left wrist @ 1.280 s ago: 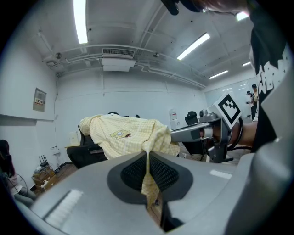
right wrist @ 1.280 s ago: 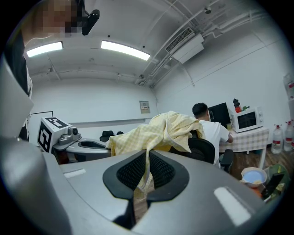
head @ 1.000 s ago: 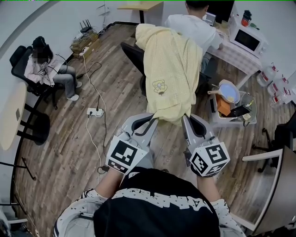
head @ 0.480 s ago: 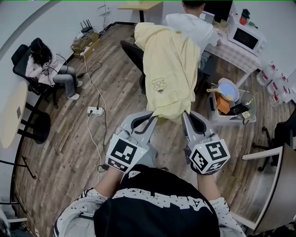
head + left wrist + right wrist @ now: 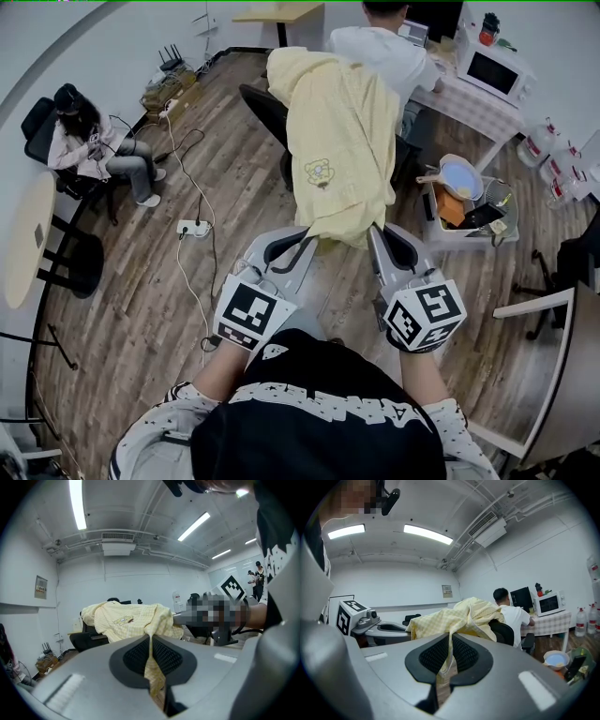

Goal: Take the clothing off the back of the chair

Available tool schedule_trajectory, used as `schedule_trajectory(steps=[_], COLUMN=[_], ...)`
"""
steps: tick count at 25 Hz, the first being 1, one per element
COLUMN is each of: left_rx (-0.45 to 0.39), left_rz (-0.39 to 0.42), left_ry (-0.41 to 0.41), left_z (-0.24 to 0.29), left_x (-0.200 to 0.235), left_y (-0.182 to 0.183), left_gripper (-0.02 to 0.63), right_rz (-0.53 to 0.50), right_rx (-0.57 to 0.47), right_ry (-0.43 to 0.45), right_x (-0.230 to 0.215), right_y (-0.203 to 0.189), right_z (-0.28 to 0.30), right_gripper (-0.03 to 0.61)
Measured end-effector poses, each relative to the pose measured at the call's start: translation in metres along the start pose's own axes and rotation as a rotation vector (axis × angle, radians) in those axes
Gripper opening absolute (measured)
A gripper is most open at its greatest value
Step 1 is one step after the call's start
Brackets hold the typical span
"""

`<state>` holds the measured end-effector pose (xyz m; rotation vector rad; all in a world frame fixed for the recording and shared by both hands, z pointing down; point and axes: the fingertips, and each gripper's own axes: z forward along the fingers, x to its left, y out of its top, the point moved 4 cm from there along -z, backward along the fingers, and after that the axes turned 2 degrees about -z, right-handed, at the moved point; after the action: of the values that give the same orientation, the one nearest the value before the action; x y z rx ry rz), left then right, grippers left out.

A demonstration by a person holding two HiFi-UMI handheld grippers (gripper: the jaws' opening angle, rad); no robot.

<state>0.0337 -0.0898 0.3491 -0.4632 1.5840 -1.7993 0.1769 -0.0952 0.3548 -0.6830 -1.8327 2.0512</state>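
We hold the yellow checked garment by its lower hem with both grippers. Our left gripper has its jaws clamped on the hem's left corner, the cloth squeezed between the dark pads. Our right gripper pinches the right corner the same way. The garment's upper part lies draped over the top edge of the black chair back. The rest spans from there to our jaws, above the wooden floor.

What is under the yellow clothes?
A black chair pokes out from under the yellow clothes. The top of its back is covered, so it cannot be seen.
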Motion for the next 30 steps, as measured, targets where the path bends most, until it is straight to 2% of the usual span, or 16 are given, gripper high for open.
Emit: schedule_trajectory(steps=[6,18,30], left_rx=[0.003,0.010,-0.004], left_rz=[-0.016,-0.018,-0.031], left_ry=[-0.032,-0.046,-0.113], left_z=[0.002,-0.010,-0.024], left_x=[-0.007,-0.005,-0.003], left_y=[-0.002,-0.008,-0.007], left_gripper=[0.012,0.012,0.012], right_rz=[0.002,0.015,0.023], right_rx=[0.011,0.023,0.027], right_ry=[-0.006,-0.002,-0.068], right_x=[0.000,0.014,0.032], right_y=[-0.002,-0.010,-0.009], right_z=[-0.006,-0.004,-0.011], right_gripper=[0.031,0.031,0.031])
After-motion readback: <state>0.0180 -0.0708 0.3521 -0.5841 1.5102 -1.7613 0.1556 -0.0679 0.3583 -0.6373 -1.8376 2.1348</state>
